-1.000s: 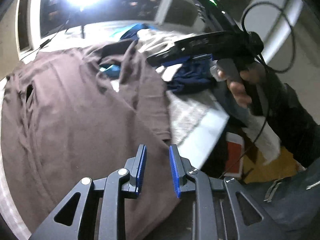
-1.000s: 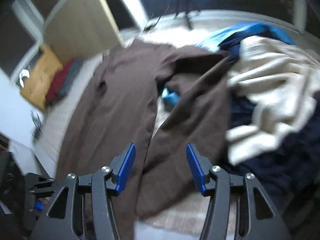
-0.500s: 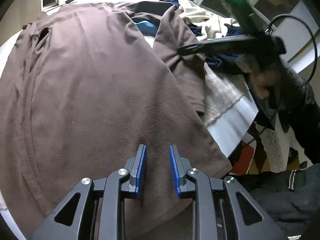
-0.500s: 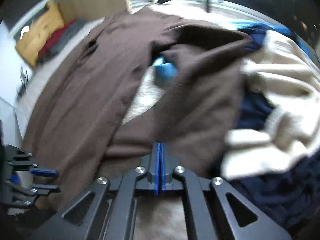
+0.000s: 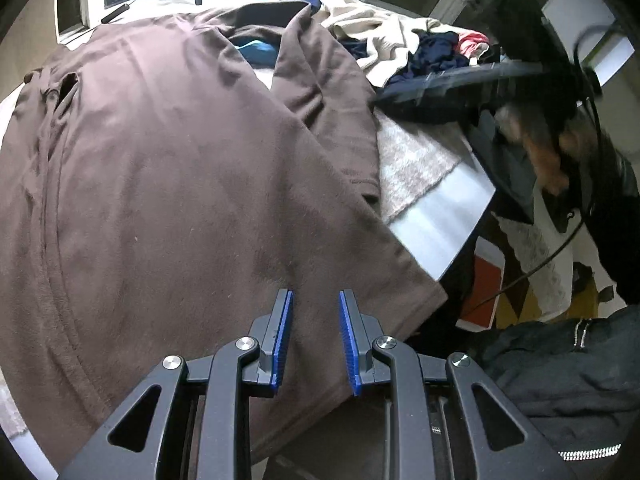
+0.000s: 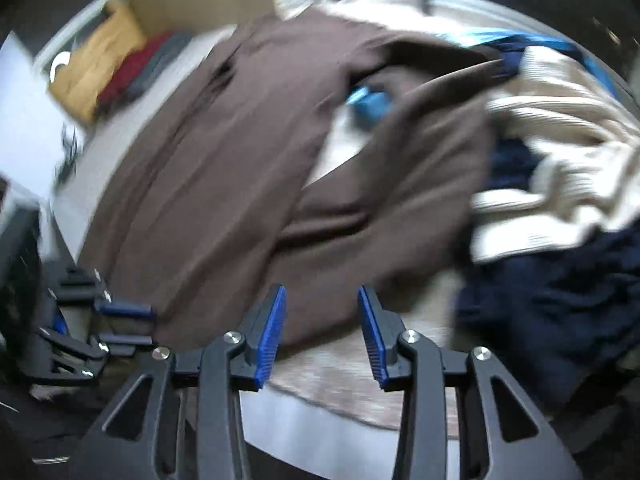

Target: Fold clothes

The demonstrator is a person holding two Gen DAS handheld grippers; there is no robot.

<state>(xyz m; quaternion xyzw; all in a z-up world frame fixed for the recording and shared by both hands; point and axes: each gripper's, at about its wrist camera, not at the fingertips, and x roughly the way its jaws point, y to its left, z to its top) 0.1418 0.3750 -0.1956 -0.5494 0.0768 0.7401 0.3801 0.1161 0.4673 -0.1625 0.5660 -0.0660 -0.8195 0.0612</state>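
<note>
A large brown shirt (image 5: 168,184) lies spread over the table; it also shows in the right wrist view (image 6: 248,152). Its right sleeve (image 5: 332,92) is folded toward the table's near edge. My left gripper (image 5: 314,344) is open over the shirt's bottom hem, with nothing between the blue pads. My right gripper (image 6: 322,332) is open just above the sleeve's cuff end (image 6: 332,300), empty. The right gripper also shows in the left wrist view (image 5: 460,88) as a blurred dark shape beside the sleeve. The left gripper shows at the lower left of the right wrist view (image 6: 100,320).
A pile of clothes, cream (image 5: 380,36) and navy (image 5: 436,52), lies at the back right. A teal piece (image 5: 256,50) shows under the shirt's collar. A grey blanket (image 5: 416,160) covers the table, whose white edge (image 5: 444,220) runs at the right. Folded yellow and red items (image 6: 104,64) lie far left.
My right gripper was shut half a second ago and is now open over the sleeve's cuff end. The left gripper has stayed open over the shirt's hem.
</note>
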